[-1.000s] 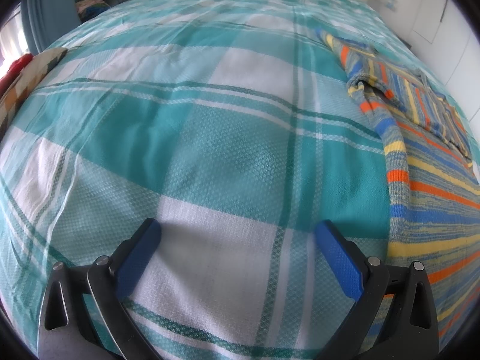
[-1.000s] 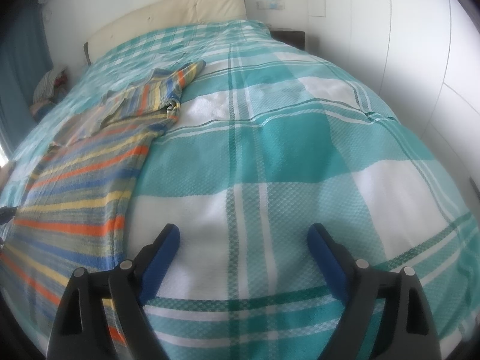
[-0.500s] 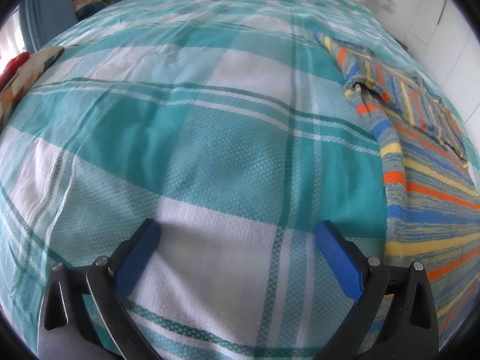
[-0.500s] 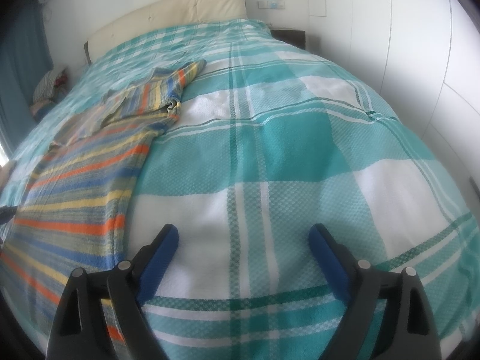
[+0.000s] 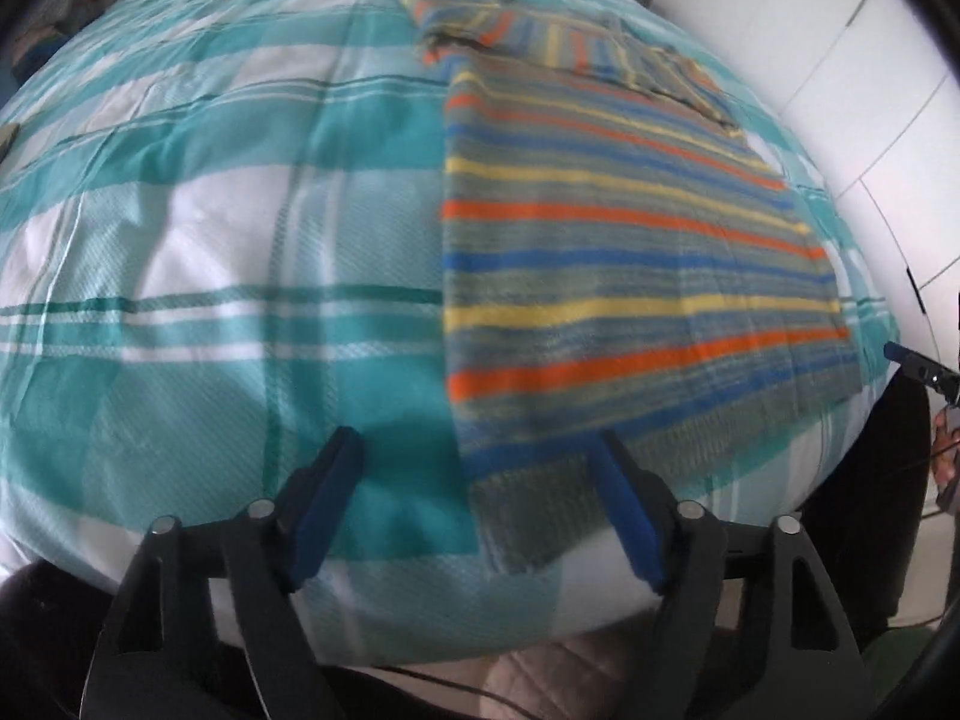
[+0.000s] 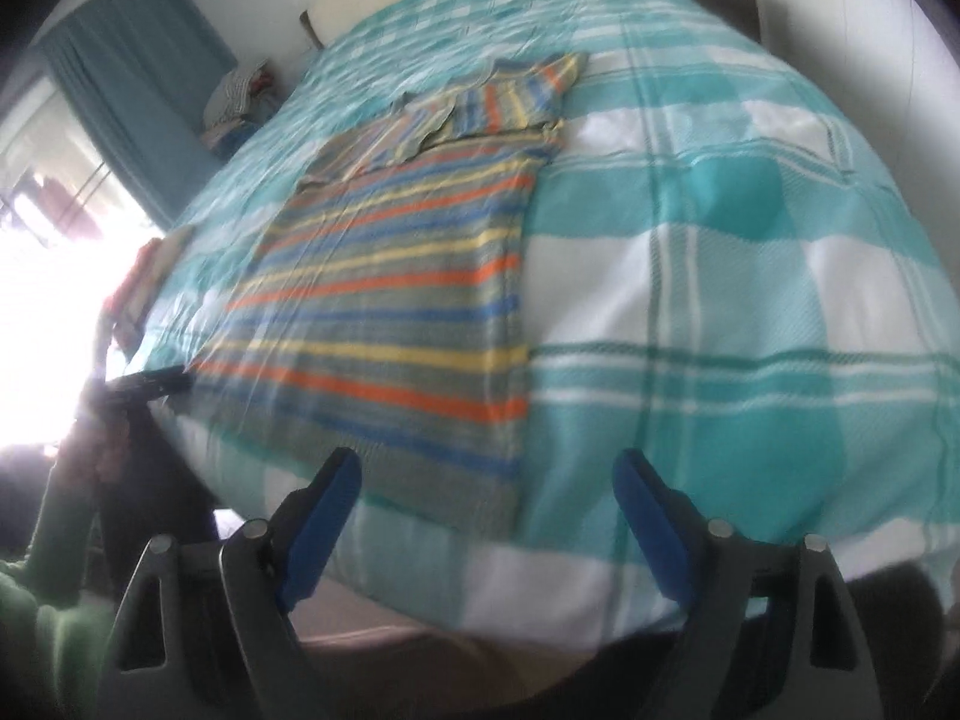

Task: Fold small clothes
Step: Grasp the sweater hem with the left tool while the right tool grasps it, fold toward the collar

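Left hand-held gripper [image 5: 474,480] and right hand-held gripper [image 6: 486,498] hover spread above the near edge of the multicolour striped knit garment [image 5: 630,276], flat on the teal-and-white checked bed [image 5: 210,240].

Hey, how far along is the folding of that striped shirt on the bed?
Done: the striped shirt lies spread flat on the plaid bedspread, with its sleeves apparently folded in across the top. In hand: nothing; the left gripper and the right gripper are both open near the hem, holding no cloth. Left: gripping the hem and folding the body over.
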Demonstrator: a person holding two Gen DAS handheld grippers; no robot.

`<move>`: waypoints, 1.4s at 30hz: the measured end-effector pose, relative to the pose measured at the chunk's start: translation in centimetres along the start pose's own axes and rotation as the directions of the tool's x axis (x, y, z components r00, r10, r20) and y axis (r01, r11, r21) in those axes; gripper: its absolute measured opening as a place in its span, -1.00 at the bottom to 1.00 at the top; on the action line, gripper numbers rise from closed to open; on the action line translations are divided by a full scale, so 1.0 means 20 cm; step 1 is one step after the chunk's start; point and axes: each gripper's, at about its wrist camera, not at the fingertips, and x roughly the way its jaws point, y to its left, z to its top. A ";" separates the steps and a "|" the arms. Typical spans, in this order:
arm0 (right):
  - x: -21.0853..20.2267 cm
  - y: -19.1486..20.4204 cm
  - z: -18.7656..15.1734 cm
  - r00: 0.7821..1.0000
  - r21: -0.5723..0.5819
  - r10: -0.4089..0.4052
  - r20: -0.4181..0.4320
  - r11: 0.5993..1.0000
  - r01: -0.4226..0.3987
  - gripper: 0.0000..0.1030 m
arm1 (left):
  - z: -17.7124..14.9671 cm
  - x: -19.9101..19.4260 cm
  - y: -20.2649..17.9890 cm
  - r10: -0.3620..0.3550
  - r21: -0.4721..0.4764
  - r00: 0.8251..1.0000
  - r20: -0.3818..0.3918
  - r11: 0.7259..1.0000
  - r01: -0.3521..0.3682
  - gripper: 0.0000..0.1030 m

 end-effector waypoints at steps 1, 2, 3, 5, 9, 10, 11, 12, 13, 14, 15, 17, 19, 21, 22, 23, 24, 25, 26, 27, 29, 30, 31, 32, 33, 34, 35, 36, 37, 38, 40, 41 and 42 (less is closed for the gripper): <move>0.02 0.00 -0.02 1.000 0.015 0.021 -0.022 1.000 -0.020 0.53 | 0.00 0.00 -0.01 0.001 -0.006 1.000 0.000 1.000 -0.001 0.28; 0.04 0.00 -0.03 0.998 0.032 0.043 -0.039 0.999 -0.042 0.47 | -0.01 0.00 -0.02 -0.004 -0.017 1.000 -0.001 1.000 0.004 0.02; 0.06 0.00 -0.04 0.997 0.043 0.054 -0.050 0.998 -0.052 0.43 | -0.01 0.01 -0.03 -0.020 -0.029 1.000 -0.007 0.999 0.019 -0.14; 0.13 0.00 -0.04 0.997 0.042 0.041 -0.069 0.998 -0.038 0.27 | 0.00 0.03 -0.02 -0.053 -0.049 0.998 -0.022 0.997 0.052 -0.76; 0.29 0.00 -0.03 0.989 0.042 0.040 -0.145 0.999 -0.034 -0.18 | 0.01 0.06 0.02 -0.094 -0.074 0.995 -0.039 0.993 0.091 -0.92; 0.31 0.00 -0.04 0.985 0.033 0.026 -0.171 0.999 -0.021 -0.62 | 0.00 0.04 0.02 -0.102 -0.076 0.994 -0.039 0.992 0.099 -0.93; 0.32 0.01 -0.04 0.982 0.018 0.017 -0.189 1.000 -0.014 -0.90 | 0.00 0.02 0.03 -0.115 -0.078 0.993 -0.036 0.991 0.112 -0.94; 0.31 0.02 -0.04 0.981 0.013 0.028 -0.192 1.000 -0.026 -0.90 | 0.01 -0.01 0.03 -0.137 -0.087 0.990 -0.026 0.987 0.135 -0.94; 0.29 0.03 -0.03 0.982 0.013 0.040 -0.184 0.999 -0.039 -0.90 | 0.03 -0.03 0.05 -0.164 -0.099 0.986 -0.014 0.982 0.162 -0.94; 0.26 0.03 0.00 0.985 0.023 0.057 -0.164 0.998 -0.054 -0.90 | 0.05 -0.06 0.07 -0.196 -0.114 0.981 0.002 0.974 0.195 -0.94; 0.22 0.02 0.03 0.988 0.042 0.083 -0.132 0.996 -0.078 -0.90 | 0.08 -0.08 0.09 -0.224 -0.129 0.974 0.028 0.966 0.225 -0.94; 0.16 0.00 0.13 0.990 0.082 0.132 -0.055 0.989 -0.127 -0.90 | 0.19 -0.11 0.14 -0.262 -0.155 0.960 0.098 0.949 0.275 -0.94; 0.13 -0.03 0.27 0.987 0.098 0.158 0.021 0.982 -0.159 -0.90 | 0.34 -0.11 0.18 -0.270 -0.165 0.948 0.166 0.941 0.297 -0.94; 0.14 -0.05 0.45 0.985 0.088 0.145 0.095 0.984 -0.154 -0.90 | 0.53 -0.07 0.21 -0.273 -0.175 0.935 0.226 0.933 0.314 -0.94; 0.15 -0.07 0.53 0.982 0.087 0.138 0.128 0.985 -0.150 -0.90 | 0.63 -0.05 0.23 -0.269 -0.176 0.931 0.246 0.932 0.315 -0.94; 0.17 -0.09 0.62 0.978 0.091 0.133 0.158 0.985 -0.148 -0.90 | 0.71 -0.02 0.24 -0.260 -0.173 0.930 0.260 0.935 0.310 -0.94; 0.21 -0.11 0.73 0.974 0.101 0.129 0.185 0.984 -0.149 -0.90 | 0.81 0.02 0.26 -0.250 -0.178 0.929 0.272 0.936 0.304 -0.94; 0.25 -0.13 0.83 0.971 0.109 0.122 0.207 0.983 -0.146 -0.90 | 0.90 0.05 0.29 -0.241 -0.190 0.928 0.283 0.935 0.300 -0.94; 0.29 -0.15 0.93 0.969 0.112 0.112 0.219 0.984 -0.139 -0.90 | 0.99 0.10 0.30 -0.234 -0.201 0.929 0.285 0.933 0.297 -0.94; 0.33 -0.17 1.02 0.969 0.117 0.098 0.229 0.985 -0.127 -0.90 | 1.10 0.15 0.31 -0.222 -0.215 0.933 0.285 0.933 0.288 -0.94; 0.41 -0.22 1.21 0.967 0.141 0.082 0.241 0.983 -0.118 -0.90 | 1.26 0.23 0.35 -0.210 -0.236 0.935 0.287 0.930 0.281 -0.94; 0.47 -0.25 1.31 0.967 0.149 0.069 0.244 0.983 -0.107 -0.90 | 1.34 0.27 0.36 -0.199 -0.243 0.938 0.284 0.931 0.271 -0.94; 0.51 -0.27 1.40 0.968 0.154 0.053 0.246 0.984 -0.093 -0.90 | 1.41 0.31 0.37 -0.186 -0.250 0.941 0.284 0.933 0.260 -0.94; 0.54 -0.30 1.48 0.968 0.159 0.044 0.247 0.984 -0.085 -0.90 | 1.49 0.34 0.38 -0.172 -0.255 0.942 0.288 0.934 0.249 -0.93; 0.58 -0.33 1.55 0.968 0.165 0.033 0.250 0.983 -0.076 -0.90 | 1.59 0.40 0.39 -0.154 -0.261 0.943 0.294 0.936 0.234 -0.93; 0.64 -0.36 1.63 0.966 0.176 0.019 0.257 0.982 -0.066 -0.90 | 1.66 0.45 0.41 -0.135 -0.272 0.945 0.299 0.937 0.220 -0.90; 0.68 -0.41 1.70 0.961 0.192 0.021 0.276 0.978 -0.077 -0.90 | 1.73 0.50 0.42 -0.111 -0.291 0.947 0.303 0.935 0.202 -0.81; 0.73 -0.45 1.76 0.953 0.208 0.038 0.299 0.973 -0.104 -0.88 | 1.80 0.55 0.43 -0.068 -0.322 0.954 0.291 0.932 0.165 -0.67; 0.79 -0.49 1.83 0.949 0.222 0.040 0.313 0.968 -0.114 -0.83 | 1.85 0.59 0.45 -0.015 -0.360 0.965 0.262 0.926 0.112 -0.24; 0.83 -0.52 1.87 0.951 0.241 -0.001 0.309 0.968 -0.077 -0.64 | 1.86 0.61 0.46 0.020 -0.388 0.972 0.234 0.919 0.074 0.09; 0.86 -0.56 1.88 0.950 0.289 -0.060 0.307 0.957 -0.033 -0.35 | 1.84 0.58 0.48 0.016 -0.379 0.968 0.251 0.922 0.083 0.13; 0.84 -0.57 1.87 0.945 0.295 -0.043 0.323 0.954 -0.057 -0.35 | 1.82 0.55 0.49 0.000 -0.366 0.964 0.265 0.925 0.101 0.20; 0.81 -0.57 1.84 0.941 0.286 -0.025 0.336 0.955 -0.077 -0.35 | 1.77 0.51 0.50 -0.014 -0.353 0.961 0.276 0.929 0.115 0.25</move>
